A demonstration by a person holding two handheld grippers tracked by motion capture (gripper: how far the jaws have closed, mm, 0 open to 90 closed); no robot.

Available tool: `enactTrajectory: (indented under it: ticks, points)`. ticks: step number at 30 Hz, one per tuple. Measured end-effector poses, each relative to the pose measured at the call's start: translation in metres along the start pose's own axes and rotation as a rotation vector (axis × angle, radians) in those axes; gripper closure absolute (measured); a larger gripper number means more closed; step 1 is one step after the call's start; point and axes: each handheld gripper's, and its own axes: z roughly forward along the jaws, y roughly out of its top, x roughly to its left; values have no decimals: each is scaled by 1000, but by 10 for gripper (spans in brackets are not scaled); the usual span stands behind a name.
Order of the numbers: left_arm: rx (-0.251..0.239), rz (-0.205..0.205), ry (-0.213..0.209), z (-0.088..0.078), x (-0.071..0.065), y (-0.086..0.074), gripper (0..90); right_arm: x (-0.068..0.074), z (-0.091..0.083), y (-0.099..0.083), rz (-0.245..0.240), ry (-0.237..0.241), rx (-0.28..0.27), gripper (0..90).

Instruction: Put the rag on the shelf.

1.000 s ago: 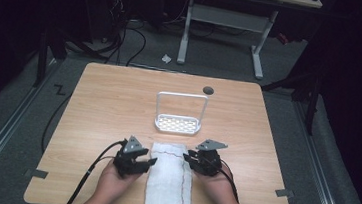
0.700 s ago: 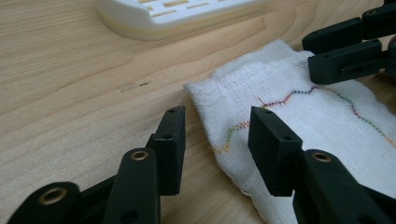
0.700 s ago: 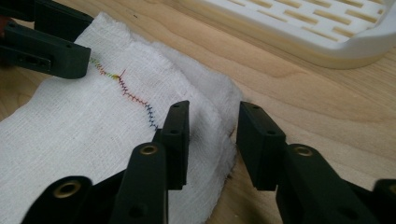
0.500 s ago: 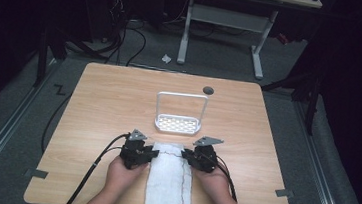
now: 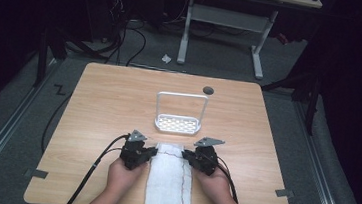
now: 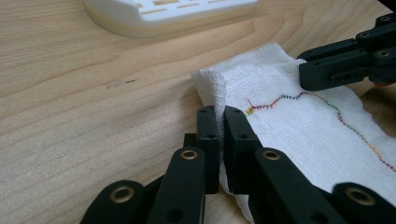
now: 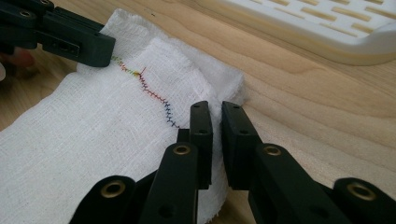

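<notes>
Both claws are clamped on the white cloth at the table's near edge: left gripper pinches its left far corner, right gripper its right. I'd lift both evenly, keeping the rainbow stitching flat and clear of the white rack just beyond.

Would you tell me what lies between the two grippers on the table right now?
The far end of the white cloth spans the stretch between the left gripper and right gripper, each pinching an edge; the high view shows it.
</notes>
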Motion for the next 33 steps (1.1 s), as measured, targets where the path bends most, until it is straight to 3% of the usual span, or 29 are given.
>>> enactTrajectory:
  ticks: [9,18,27,33]
  points:
    - [-90,35,-9,-16,-10,8,861,7,-17,3,-50,-29,-69,839]
    - [-158,58,-9,-33,-20,21,864,14,-37,11,-63,-38,-150,839]
    - [-227,59,-16,-49,-23,43,865,17,-60,38,-85,-66,-230,840]
    - [-287,73,-19,-65,-24,63,867,21,-78,61,-127,-85,-295,840]
